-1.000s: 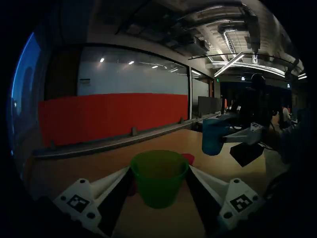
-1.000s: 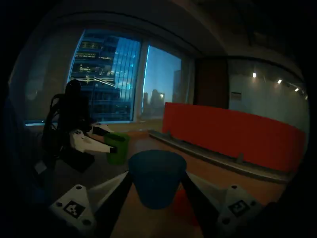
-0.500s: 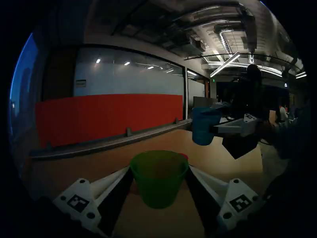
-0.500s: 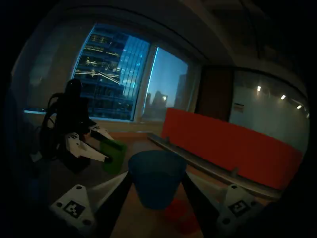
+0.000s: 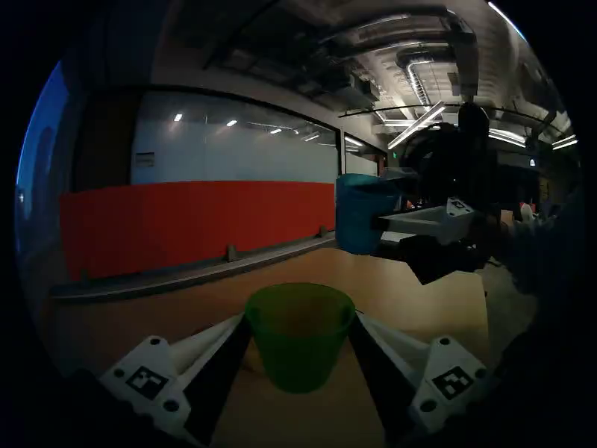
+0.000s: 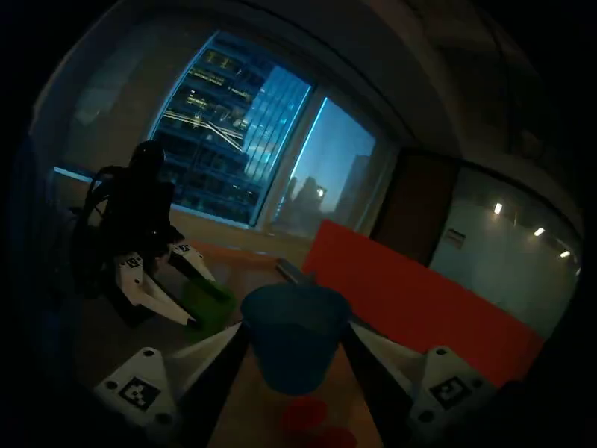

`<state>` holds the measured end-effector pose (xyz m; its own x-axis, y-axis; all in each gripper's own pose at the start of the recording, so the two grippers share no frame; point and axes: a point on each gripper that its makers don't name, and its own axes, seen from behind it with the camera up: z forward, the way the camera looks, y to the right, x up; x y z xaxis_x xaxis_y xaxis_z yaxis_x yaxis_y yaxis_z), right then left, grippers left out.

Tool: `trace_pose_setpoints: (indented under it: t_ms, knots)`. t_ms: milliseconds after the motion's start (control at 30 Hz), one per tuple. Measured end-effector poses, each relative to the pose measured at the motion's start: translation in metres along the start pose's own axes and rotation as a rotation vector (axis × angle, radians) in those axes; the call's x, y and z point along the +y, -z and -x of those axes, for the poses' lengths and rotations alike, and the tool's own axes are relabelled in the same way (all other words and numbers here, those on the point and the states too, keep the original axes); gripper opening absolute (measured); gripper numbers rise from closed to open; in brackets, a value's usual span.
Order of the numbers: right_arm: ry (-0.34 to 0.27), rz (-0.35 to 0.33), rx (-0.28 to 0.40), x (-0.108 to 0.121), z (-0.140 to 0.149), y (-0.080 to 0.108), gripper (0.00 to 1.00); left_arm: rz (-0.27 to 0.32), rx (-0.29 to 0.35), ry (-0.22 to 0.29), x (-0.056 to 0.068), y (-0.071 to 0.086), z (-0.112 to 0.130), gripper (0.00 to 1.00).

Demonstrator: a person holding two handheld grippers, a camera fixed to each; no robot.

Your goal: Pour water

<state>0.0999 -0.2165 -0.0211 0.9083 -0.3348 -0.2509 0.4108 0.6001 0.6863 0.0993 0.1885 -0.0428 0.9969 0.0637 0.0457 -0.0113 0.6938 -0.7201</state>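
- Left gripper view: the left gripper (image 5: 298, 328) is clamped on the green cup (image 5: 300, 357), which is upright and low over the wooden worktop (image 5: 403, 287); the blue cup (image 5: 360, 215) hangs higher, up to the right
- Right gripper view: the right gripper (image 6: 295, 328) squeezes the blue cup from both sides; down to the left, close by, the green cup sits lower in the left gripper

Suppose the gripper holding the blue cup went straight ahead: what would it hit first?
Probably nothing close: the right gripper with its blue cup points past the green cup, toward the red partition by the window; depth is unclear.
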Motion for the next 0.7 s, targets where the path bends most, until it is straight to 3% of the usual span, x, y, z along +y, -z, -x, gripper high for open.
trace_pose_setpoints:
  t_ms: [700]
  knots:
    - [0.253, 0.024, -0.013, 0.03, -0.026, -0.022, 0.89, 0.05, 0.016, 0.011, 0.014, -0.015, -0.008, 0.87]
